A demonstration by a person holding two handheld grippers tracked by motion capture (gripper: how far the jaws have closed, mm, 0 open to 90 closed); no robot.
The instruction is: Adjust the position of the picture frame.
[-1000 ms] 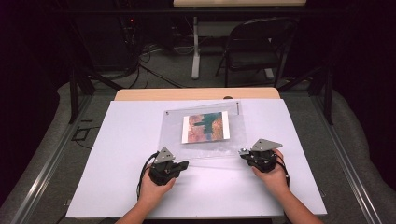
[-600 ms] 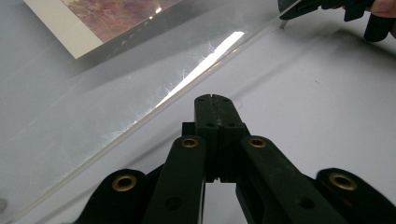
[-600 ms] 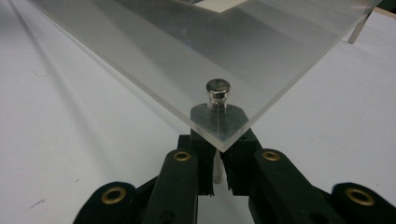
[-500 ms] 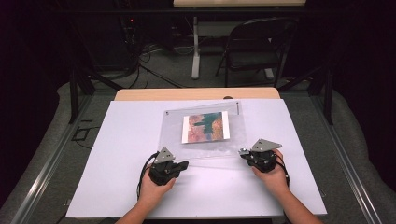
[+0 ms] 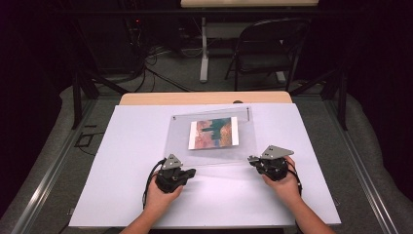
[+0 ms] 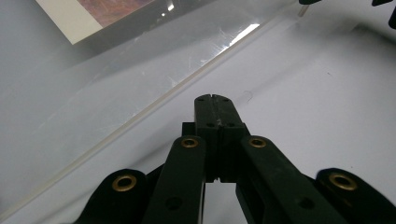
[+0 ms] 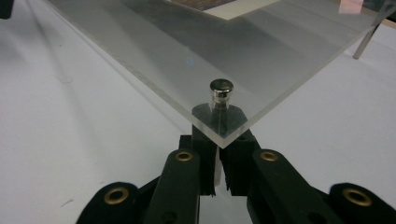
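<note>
Gripping now: the right gripper has its two black jaws pinched together beneath the near corner of the clear acrylic panel, seemingly on the shaft of the little silver standoff pin that pokes up through that corner. Those jaws have just been closing the last bit, and the pin's capped head sits right above them. Over on the other side, the left gripper has its jaws pressed flat against each other with nothing between them, tips resting just short of the panel's near edge, close but not touching as far as I can tell.

Moving outward, the panel lies in the middle of the white table, a colourful print with white side margins showing through it. A second metal leg stands at another corner, so the sheet appears propped slightly off the surface rather than lying flat on it.

Where does that leave the job? Early, I'd say. The frame looks assembled, print in place, and one corner fitting is being worked at; whether it's being tightened or undone I can't tell from here. The other corners look untouched for now.

As for lie of the thing: the panel's long axis runs left to right across the table, long edges facing the person and the far side, and the print follows the same line. Both hands sit at the near edge.
</note>
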